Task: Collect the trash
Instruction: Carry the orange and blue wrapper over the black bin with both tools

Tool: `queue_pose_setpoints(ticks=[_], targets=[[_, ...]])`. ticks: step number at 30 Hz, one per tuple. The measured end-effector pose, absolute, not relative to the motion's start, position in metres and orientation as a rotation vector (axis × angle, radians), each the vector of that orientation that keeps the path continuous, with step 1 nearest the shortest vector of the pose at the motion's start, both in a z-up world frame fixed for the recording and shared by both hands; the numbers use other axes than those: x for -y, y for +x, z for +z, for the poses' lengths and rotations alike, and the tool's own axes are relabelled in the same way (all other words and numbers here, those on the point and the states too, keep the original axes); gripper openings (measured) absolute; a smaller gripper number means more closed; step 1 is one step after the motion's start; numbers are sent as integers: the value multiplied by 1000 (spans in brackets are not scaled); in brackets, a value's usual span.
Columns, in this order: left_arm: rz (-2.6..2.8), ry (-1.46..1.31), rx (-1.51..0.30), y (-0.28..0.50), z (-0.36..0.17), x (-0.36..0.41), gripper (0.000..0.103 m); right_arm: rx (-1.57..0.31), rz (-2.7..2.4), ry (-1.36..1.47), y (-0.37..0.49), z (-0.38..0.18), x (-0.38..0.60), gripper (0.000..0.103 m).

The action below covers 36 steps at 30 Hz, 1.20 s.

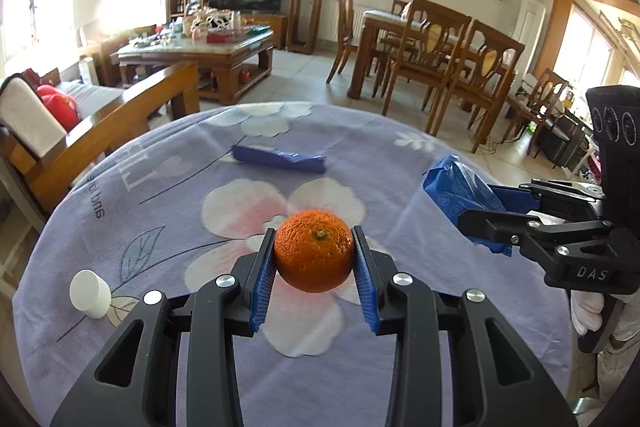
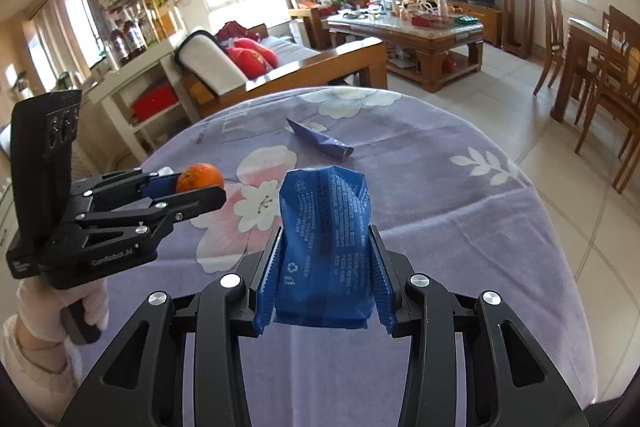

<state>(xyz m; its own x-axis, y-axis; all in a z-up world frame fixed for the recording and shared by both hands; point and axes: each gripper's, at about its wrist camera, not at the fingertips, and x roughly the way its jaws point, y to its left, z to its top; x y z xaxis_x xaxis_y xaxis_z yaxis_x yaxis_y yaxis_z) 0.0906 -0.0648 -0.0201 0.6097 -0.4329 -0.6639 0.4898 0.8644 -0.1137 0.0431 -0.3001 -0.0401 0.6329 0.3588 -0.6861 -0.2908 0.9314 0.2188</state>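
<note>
My left gripper (image 1: 314,255) is shut on an orange (image 1: 314,250) and holds it above the purple floral tablecloth (image 1: 200,307). The left gripper (image 2: 200,189) and the orange (image 2: 199,177) also show at the left of the right wrist view. My right gripper (image 2: 325,251) is shut on a crumpled blue plastic packet (image 2: 325,231), held upright over the table. That packet (image 1: 456,187) and the right gripper (image 1: 472,211) show at the right of the left wrist view. A purple wrapper (image 1: 280,159) lies on the cloth farther back; it also shows in the right wrist view (image 2: 320,141).
A small white cup (image 1: 91,293) lies on its side at the table's left. Beyond the round table stand a wooden sofa (image 1: 100,123), a cluttered coffee table (image 1: 200,47) and dining chairs (image 1: 440,67). A white shelf unit (image 2: 132,87) stands to the left.
</note>
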Motion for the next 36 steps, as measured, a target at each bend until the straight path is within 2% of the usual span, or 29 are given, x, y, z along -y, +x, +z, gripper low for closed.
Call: queue_pose_setpoints(ticks=[16, 36], targets=[[-785, 168, -623, -2, 14, 201, 36, -692, 177, 212, -100, -15, 442, 40], [-1183, 332, -594, -100, -7, 405, 36, -632, -181, 407, -273, -42, 638, 41]])
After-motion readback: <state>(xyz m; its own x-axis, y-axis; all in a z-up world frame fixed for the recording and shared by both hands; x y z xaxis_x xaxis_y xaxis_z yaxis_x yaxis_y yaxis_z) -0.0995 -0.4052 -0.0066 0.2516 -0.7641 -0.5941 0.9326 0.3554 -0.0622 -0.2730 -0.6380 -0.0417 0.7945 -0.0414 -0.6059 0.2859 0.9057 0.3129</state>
